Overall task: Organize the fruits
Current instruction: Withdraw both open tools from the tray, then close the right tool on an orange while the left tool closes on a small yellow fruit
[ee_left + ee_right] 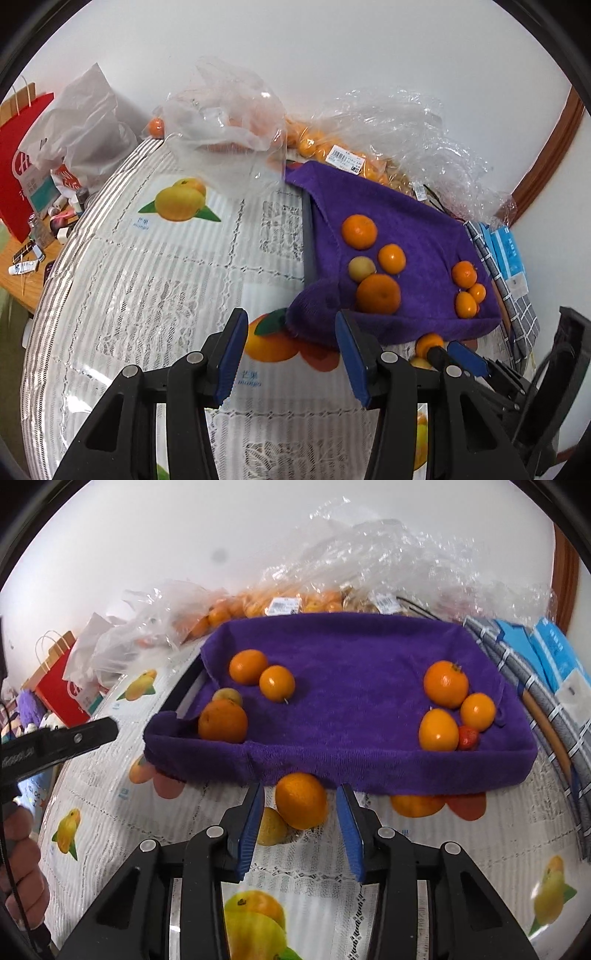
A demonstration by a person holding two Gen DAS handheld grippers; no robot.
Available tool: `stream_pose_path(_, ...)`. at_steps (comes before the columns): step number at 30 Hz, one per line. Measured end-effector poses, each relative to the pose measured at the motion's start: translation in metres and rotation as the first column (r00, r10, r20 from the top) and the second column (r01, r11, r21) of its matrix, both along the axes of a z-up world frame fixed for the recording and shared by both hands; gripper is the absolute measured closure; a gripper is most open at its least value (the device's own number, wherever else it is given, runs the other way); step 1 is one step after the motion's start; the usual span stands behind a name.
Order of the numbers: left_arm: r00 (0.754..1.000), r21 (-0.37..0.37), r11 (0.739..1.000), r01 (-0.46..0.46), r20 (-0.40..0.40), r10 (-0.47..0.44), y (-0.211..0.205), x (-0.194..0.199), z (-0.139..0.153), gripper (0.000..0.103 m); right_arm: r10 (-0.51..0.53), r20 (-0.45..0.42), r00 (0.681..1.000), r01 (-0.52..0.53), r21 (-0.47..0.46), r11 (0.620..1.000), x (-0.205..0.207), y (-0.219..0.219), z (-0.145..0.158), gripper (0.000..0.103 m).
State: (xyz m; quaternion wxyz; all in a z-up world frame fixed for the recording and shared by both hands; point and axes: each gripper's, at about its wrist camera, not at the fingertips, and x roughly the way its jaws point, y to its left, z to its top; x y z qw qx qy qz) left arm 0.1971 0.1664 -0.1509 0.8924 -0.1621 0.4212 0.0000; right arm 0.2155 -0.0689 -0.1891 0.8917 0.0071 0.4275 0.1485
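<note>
Spreading our right claw [301, 830] wide around an orange [301, 801] at twelve o'clock, untouched; our left claw [291, 354] gapes, empty.

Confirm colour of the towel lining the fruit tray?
Solid purple towel, plain with no pattern. The right wrist view shows it best.

Purple towel [351, 664]; orange fruit [301, 801]; fruit-print tablecloth [110, 812].
</note>
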Motion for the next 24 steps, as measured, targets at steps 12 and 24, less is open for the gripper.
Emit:
stream_pose_path(12,1.000,-0.025,1.000,0.012,-0.016,-0.013,-0.008,0.003,-0.009,0.056,-0.040,-0.001,0.999,0.040,0.053,0.998,0.003,-0.020,0.000,0.070)
stream_pose_path(24,0.995,-0.024,0.995,0.100,-0.023,-0.101,-0.047,0.006,-0.010,0.056,-0.045,0.016,0.999,0.047,-0.132,0.990,-0.021,-0.056,-0.014,0.070)
